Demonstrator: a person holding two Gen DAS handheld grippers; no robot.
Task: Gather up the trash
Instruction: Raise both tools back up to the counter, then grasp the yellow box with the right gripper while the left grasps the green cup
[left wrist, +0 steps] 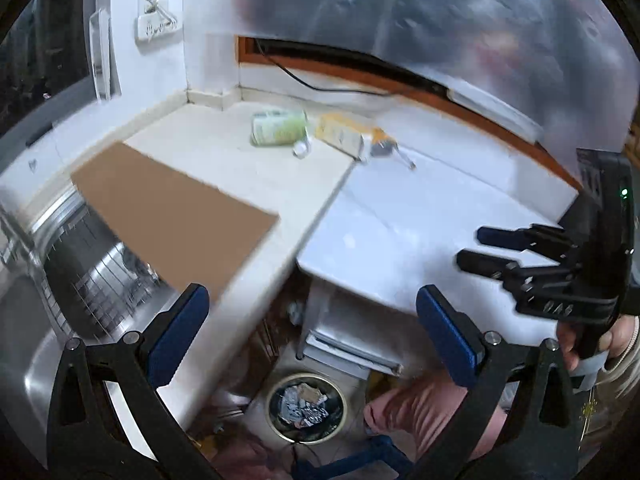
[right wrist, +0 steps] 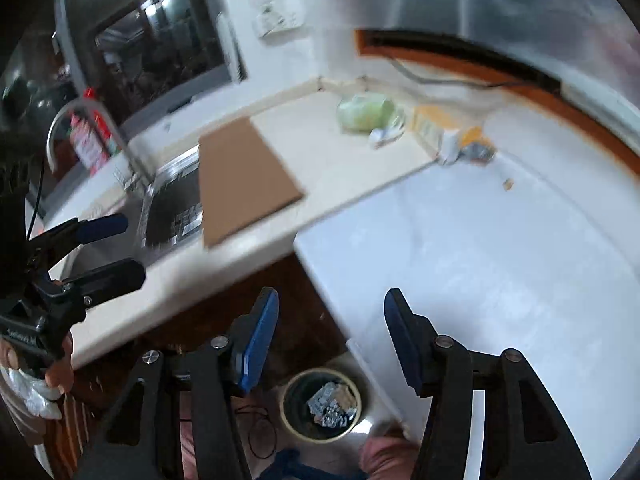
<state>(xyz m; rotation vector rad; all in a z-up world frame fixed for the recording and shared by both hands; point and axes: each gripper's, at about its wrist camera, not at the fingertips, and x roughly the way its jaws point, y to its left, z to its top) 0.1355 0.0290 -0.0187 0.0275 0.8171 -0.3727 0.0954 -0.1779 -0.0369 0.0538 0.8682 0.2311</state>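
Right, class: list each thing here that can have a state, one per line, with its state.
Left hand-held gripper: open, nothing between the fingers.
Right hand-held gripper: open, nothing between the fingers.
Trash bin: on the floor, uncovered, crumpled foil-like trash inside.
Green packet: lying on the counter, not yet collected.
Yellow carton: lying on its side beside the green packet.
Brown board: lying flat, overhanging the sink.

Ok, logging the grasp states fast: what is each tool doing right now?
Left tool: open, nothing between its fingers.
Right tool: open, nothing between its fingers.
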